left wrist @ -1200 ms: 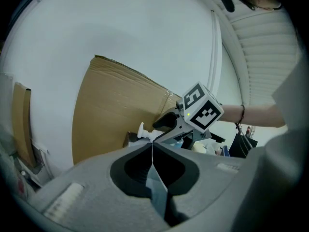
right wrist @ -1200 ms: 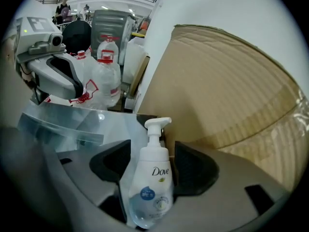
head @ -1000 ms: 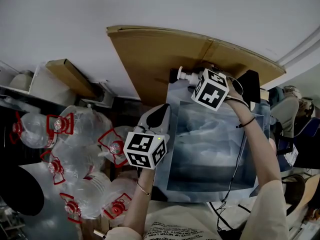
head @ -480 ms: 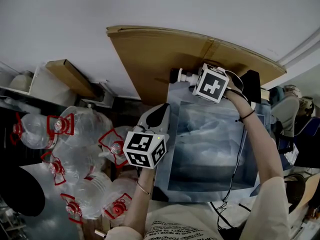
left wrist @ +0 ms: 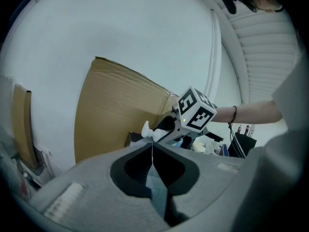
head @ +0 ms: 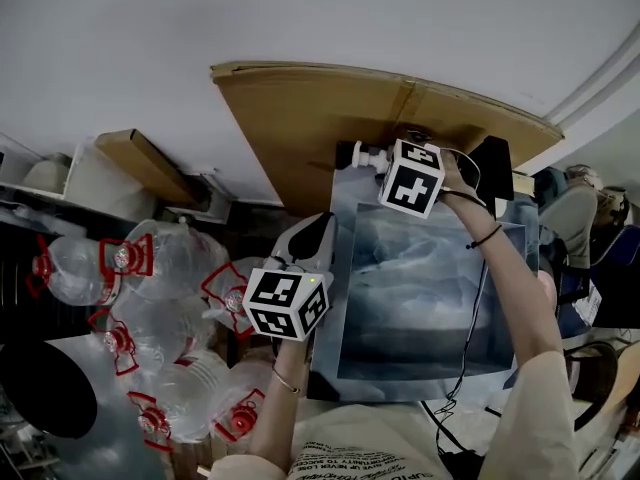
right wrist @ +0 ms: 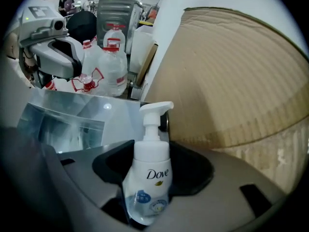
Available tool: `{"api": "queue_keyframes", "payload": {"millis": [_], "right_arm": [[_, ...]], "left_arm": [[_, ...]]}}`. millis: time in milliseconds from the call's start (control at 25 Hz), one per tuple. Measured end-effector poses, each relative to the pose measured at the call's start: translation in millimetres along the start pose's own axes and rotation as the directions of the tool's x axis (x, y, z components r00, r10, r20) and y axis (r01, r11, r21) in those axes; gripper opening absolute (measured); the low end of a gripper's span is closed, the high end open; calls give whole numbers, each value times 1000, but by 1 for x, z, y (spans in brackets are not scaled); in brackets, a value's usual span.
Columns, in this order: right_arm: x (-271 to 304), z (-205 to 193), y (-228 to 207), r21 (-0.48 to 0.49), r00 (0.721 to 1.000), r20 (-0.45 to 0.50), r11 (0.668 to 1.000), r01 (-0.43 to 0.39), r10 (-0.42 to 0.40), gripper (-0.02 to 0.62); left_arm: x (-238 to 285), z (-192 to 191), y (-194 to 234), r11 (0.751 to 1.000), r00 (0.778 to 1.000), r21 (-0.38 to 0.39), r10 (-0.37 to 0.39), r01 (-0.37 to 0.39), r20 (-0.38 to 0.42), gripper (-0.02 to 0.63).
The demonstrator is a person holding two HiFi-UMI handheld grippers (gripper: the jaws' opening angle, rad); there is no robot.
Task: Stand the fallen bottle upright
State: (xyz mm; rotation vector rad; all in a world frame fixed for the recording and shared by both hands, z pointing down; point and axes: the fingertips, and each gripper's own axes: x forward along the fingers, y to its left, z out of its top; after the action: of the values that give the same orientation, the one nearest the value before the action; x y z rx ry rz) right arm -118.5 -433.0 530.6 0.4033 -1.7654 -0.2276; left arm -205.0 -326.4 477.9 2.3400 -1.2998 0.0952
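Observation:
A white Dove pump bottle (right wrist: 147, 170) stands between the jaws of my right gripper (right wrist: 148, 164), pump head up. The jaws are closing and their pads lie against its sides. In the head view that gripper (head: 376, 158) is at the far edge of the glossy table (head: 420, 308), by the cardboard sheet, and only the bottle's pump (head: 366, 154) sticks out to the left. My left gripper (head: 318, 230) hangs off the table's left edge, jaws shut with nothing in them. In the left gripper view its jaws (left wrist: 152, 148) meet in a thin line and point toward the right gripper (left wrist: 166, 129).
A large cardboard sheet (head: 320, 118) leans on the white wall behind the table. Several big water jugs with red handles (head: 165, 268) are piled on the floor at the left. A black cable (head: 470, 338) runs along the table's right side, with clutter beyond.
The right gripper's marker cube has rolled a little at the bottle and stayed in the same spot. The left gripper has kept still.

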Motion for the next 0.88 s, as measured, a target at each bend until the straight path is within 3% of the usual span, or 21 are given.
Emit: {"api": "queue_keyframes", "payload": {"millis": [280,600,880], "right_arm": [[-18,1,-3,5,999,29,999,36,-36,233],[-43,19,-8,55,988,127,995,85,-91,233],[-69,36,-15,204,954,267,975,85,-139,232]], "left_arm": [[1,6,-10,999,1000,13,-29,29,3,26],[3,6,-21,998,999,22,-51,51,-4,26],[1,7,-24,998,999,33,-51,51,-3,26]]}}
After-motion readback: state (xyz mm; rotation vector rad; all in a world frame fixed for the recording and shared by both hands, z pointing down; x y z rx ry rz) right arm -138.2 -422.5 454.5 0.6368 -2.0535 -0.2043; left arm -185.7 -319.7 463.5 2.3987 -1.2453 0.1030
